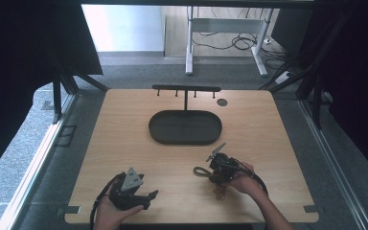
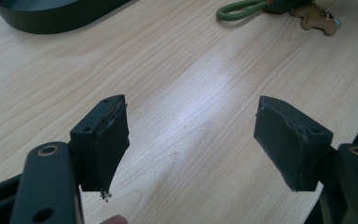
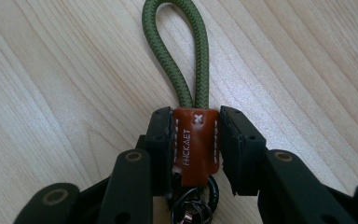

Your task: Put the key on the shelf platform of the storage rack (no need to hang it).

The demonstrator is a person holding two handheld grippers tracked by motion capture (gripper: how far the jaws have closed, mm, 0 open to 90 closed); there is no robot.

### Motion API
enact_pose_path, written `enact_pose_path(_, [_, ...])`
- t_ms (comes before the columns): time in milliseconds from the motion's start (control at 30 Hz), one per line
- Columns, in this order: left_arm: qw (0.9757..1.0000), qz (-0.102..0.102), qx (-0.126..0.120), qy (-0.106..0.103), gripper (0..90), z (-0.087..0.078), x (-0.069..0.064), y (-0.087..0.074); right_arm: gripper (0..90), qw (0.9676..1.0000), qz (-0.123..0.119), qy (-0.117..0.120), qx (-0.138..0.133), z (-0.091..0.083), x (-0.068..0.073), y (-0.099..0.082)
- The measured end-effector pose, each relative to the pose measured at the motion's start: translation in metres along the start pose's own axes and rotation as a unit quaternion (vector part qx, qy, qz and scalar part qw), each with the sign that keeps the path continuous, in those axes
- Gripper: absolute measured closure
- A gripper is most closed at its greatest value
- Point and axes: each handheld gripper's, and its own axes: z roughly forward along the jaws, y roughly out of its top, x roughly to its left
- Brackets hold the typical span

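Low and right of centre in the high view, the right gripper [image 1: 216, 167] is clamped on a keychain made of an olive-green braided cord loop with a brown stitched leather tab [image 1: 202, 171], which lies on the pale wooden table [image 1: 124, 143]. In the right gripper view both black pads press against the two sides of the leather tab [image 3: 196, 142] in the middle of the frame; the green loop runs up from it toward the top edge, and a dark metal ring [image 3: 193, 203] shows below the tab at the bottom. At the lower left of the high view the left gripper [image 1: 148, 196] rests in a hand just over the table's near edge, its jaws spread wide with nothing between them. In the left gripper view the bare wood shows between the two pads, with the keychain's cord [image 2: 240, 9] in the upper right of the frame. A dark oval tray with a hook rail behind it [image 1: 185, 127] sits at the centre of the table, well apart from both grippers.
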Motion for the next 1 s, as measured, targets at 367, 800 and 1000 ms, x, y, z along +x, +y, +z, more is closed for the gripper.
enact_pose_path(367, [1.0, -0.001, -0.006, 0.003, 27.0, -0.003, 0.0, 0.0, 67.1, 1.0, -0.006, 0.004, -0.002, -0.012, -0.002, 0.001])
enact_pose_path(800, [1.0, -0.002, -0.004, 0.003, 27.0, -0.003, 0.0, 0.0, 67.3, 0.9997, -0.009, -0.009, -0.02, -0.045, -0.004, 0.001])
enact_pose_path(1000, [1.0, -0.002, -0.004, 0.002, 27.0, -0.002, 0.0, 0.0, 67.3, 0.9993, -0.01, -0.012, -0.034, -0.058, -0.006, 0.0])
